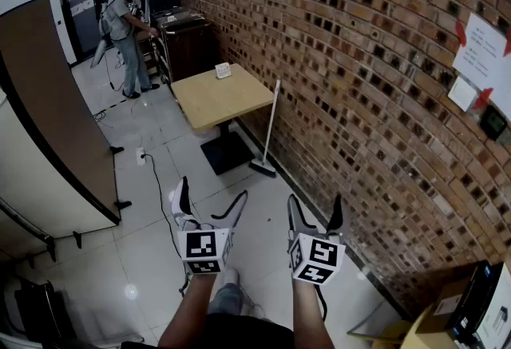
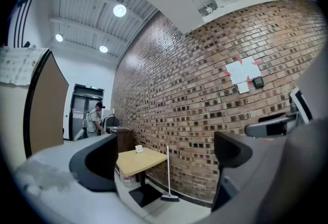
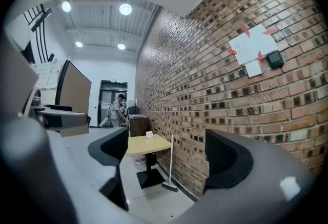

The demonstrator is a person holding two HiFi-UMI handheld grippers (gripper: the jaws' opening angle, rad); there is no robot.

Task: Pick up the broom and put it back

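A broom (image 1: 267, 132) with a white handle stands on the floor, leaning against the brick wall beside a small wooden table (image 1: 221, 96). It also shows far ahead in the left gripper view as the broom (image 2: 168, 177) and in the right gripper view as the broom (image 3: 170, 166). My left gripper (image 1: 211, 202) and right gripper (image 1: 314, 212) are held level, side by side, well short of the broom. Both are open with nothing between their fingers.
The brick wall (image 1: 359, 60) runs along the right. A person (image 1: 126, 32) stands at a dark cabinet (image 1: 188, 40) at the far end. A brown partition (image 1: 56, 108) lines the left side. A black cable (image 1: 160, 196) lies on the tiled floor. Boxes (image 1: 471, 311) sit at the lower right.
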